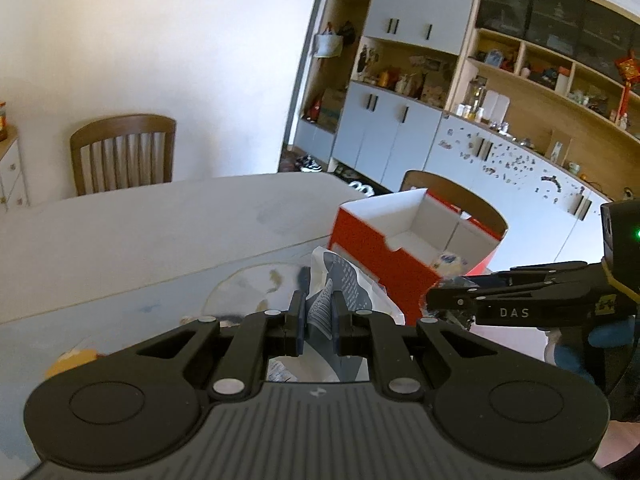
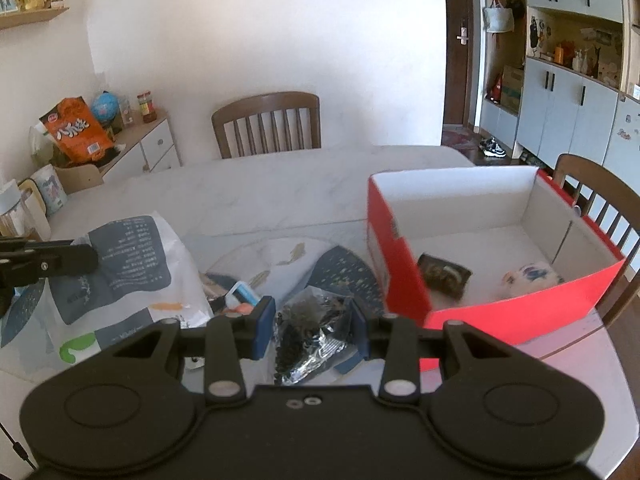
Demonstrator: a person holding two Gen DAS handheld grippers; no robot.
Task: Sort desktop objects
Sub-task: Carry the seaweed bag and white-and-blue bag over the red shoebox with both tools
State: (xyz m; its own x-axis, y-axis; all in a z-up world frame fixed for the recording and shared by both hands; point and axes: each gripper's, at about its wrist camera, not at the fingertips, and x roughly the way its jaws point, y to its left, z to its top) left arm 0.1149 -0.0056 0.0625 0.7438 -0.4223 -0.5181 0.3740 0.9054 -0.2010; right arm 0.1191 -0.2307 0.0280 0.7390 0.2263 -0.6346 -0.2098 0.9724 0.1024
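Note:
My left gripper is shut on a white and grey-blue printed bag, which also shows at the left of the right wrist view. My right gripper is shut on a clear packet of small black pieces, held just left of the red cardboard box. The box is open on top and holds a dark packet and a white patterned ball. In the left wrist view the right gripper reaches in from the right, in front of the box.
The marble table also carries a dark blue starred item and small blue and orange bits. Wooden chairs stand behind and to the right. A side cabinet with snack bags is at the left.

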